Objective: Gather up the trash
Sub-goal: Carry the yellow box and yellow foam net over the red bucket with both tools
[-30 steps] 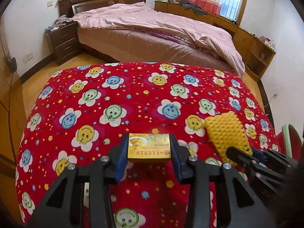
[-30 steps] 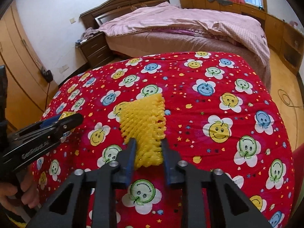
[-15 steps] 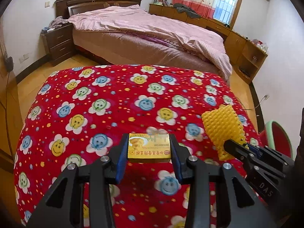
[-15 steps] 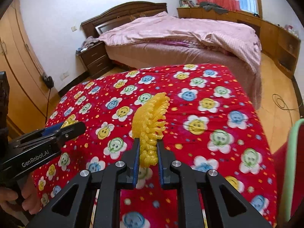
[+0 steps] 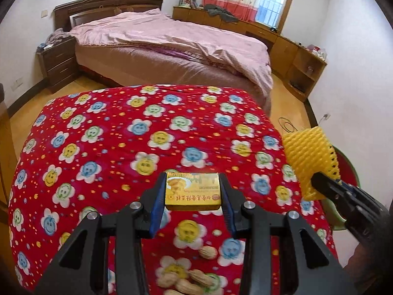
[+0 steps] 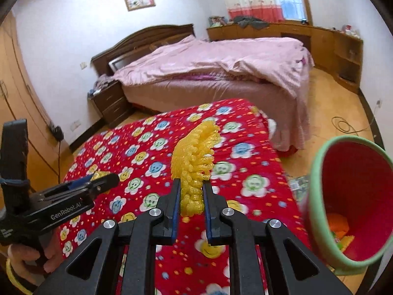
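Observation:
My left gripper (image 5: 192,191) is shut on a small yellow snack box (image 5: 192,191), held above the red flower-print cloth (image 5: 122,147). My right gripper (image 6: 191,196) is shut on a yellow foam fruit net (image 6: 194,157), squeezed flat between the blue pads and lifted off the cloth. In the left wrist view that net (image 5: 308,162) and the right gripper (image 5: 326,184) show at the right edge. The left gripper (image 6: 103,179) appears at the left of the right wrist view. A red bin with a green rim (image 6: 353,186) stands at the right, with scraps inside.
Peanut shells (image 5: 189,280) lie on the cloth at its near edge. Beyond the cloth is a bed with a pink cover (image 5: 176,46), a nightstand (image 5: 59,64) and wooden cabinets (image 5: 302,64). A cable (image 6: 343,125) lies on the wooden floor.
Both grippers rose and drew back from the cloth, each carrying its item. The foam net was squeezed flatter between the right pads. The red bin came into the right wrist view.

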A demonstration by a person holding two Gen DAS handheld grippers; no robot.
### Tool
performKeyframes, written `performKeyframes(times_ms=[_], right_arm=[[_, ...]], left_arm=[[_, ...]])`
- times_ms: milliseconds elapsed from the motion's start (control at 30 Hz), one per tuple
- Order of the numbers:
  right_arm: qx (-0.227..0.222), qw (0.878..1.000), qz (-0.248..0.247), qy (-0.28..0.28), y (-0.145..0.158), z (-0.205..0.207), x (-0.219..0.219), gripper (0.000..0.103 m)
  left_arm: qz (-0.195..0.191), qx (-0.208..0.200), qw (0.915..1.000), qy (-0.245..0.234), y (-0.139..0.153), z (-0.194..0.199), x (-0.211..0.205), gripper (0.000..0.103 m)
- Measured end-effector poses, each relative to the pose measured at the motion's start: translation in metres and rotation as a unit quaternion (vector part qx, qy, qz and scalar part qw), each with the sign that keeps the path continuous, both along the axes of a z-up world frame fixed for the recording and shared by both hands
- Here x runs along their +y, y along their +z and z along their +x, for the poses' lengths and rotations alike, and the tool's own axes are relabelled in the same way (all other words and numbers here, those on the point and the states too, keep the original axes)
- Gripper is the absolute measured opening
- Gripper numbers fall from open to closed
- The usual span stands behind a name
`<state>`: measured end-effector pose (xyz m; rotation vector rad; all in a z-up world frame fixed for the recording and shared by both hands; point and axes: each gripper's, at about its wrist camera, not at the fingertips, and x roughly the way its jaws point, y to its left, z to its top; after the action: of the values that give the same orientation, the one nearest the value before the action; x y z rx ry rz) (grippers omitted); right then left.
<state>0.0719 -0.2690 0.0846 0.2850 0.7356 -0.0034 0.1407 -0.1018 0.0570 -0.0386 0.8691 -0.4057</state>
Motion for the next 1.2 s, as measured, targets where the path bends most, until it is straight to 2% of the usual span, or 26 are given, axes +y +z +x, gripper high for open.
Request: performKeyframes(times_ms=[167, 300, 600, 1200], right_arm=[[-0.016, 0.999, 0.005, -0.034, 0.010, -0.029, -0.023, 0.016], [-0.021, 0.998, 0.018, -0.065, 0.012, -0.050, -0.043, 0.016], [-0.023, 0.992, 0.016, -0.126, 0.013, -0.084, -0.082, 0.016], [0.011, 0.973, 0.011, -0.232, -0.015, -0.130, -0.155, 0.016]], left_arm=[[-0.003, -0.006, 0.9998, -0.018, 0.007, -0.015, -0.018, 0.041], [-0.004, -0.006, 0.9994, -0.033, 0.009, -0.025, -0.033, 0.041], [-0.001, -0.009, 0.9975, -0.070, 0.013, -0.043, -0.068, 0.041], [0.009, -0.010, 0.9855, -0.169, 0.011, -0.064, -0.166, 0.041]])
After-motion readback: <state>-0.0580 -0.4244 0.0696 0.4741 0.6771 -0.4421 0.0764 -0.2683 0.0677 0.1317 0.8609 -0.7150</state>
